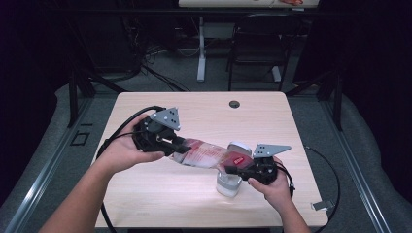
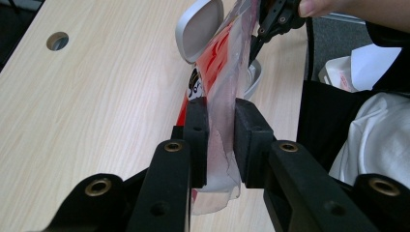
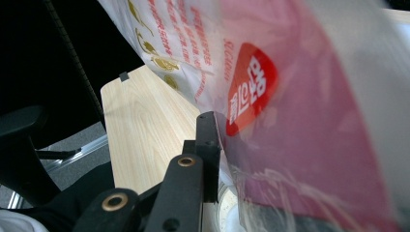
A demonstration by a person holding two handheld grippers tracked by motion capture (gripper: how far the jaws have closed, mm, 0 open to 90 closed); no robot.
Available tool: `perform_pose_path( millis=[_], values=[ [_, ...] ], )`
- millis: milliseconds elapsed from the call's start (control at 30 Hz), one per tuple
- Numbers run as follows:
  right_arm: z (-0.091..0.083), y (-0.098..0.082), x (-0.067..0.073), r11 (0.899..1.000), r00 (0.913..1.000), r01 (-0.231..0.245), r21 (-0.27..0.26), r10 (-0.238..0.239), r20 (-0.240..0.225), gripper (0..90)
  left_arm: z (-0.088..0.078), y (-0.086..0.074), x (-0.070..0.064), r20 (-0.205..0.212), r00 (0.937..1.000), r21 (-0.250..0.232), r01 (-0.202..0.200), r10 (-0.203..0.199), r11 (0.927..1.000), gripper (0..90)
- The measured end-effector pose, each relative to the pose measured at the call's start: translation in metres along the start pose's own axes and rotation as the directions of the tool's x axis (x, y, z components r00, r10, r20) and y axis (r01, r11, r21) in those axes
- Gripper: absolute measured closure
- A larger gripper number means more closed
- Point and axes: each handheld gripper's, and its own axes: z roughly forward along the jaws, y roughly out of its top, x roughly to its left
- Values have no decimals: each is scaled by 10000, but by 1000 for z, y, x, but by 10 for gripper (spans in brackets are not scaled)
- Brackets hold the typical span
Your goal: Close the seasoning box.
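A person at a pale wooden table point(image 1: 145, 204) holds a clear plastic bag point(image 1: 206, 154), printed in red and white, stretched between two hand-held grippers. The bag hangs in the air just above and to the left of a small white container point(image 1: 228, 184), which stands near the table's front right part. The left gripper point(image 1: 171, 144), well to the left of the container, has its jaws narrowed onto one end of the bag; in the left gripper view the film point(image 2: 220, 140) is pinched flat between the two black pads. The right gripper point(image 1: 232, 169), directly above the container, clamps the bag's other end, where a red label point(image 3: 251, 87) sits beside the one pad point(image 3: 209, 154) in sight. A grey oval object point(image 2: 199, 29) lies behind the bag, close to the container.

The bag looks light, thin and limp, so it should sag or fold wherever it is unsupported, and its glossy film may slip from a loose pinch. The safest hold seems to be at the flattened ends or seams, as now, with gentle tension between the two grippers. Pulling hard could tear the film or stretch it out of shape over the container.
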Motion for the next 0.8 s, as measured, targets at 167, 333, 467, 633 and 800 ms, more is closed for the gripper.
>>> perform_pose_path(
  millis=[167, 333, 467, 633, 800],
  values=[
    [0, 0, 0, 10000, 10000, -6, -2, 6, 0, 818, 0, 0, 0, -5, 10000, -17, -15, 15, 10000, 773],
    [0, 0, 0, 10000, 10000, 3, -1, -3, 1, 819, 0, 0, 0, -3, 10000, -26, -13, 13, 10000, 773],
    [0, 0, 0, 10000, 10000, 2, 3, -2, -1, 819, 0, 0, 0, -3, 10000, -37, -30, 30, 10000, 773],
    [0, 0, 0, 10000, 10000, 3, 4, -3, 1, 819, 0, 1, 0, 0, 10000, -46, -29, 29, 10000, 774],
    [0, 0, 0, 10000, 10000, 6, 4, -6, 3, 818, 0, 1, -1, -10, 10000, -44, -40, 40, 10000, 775]
  ],
)
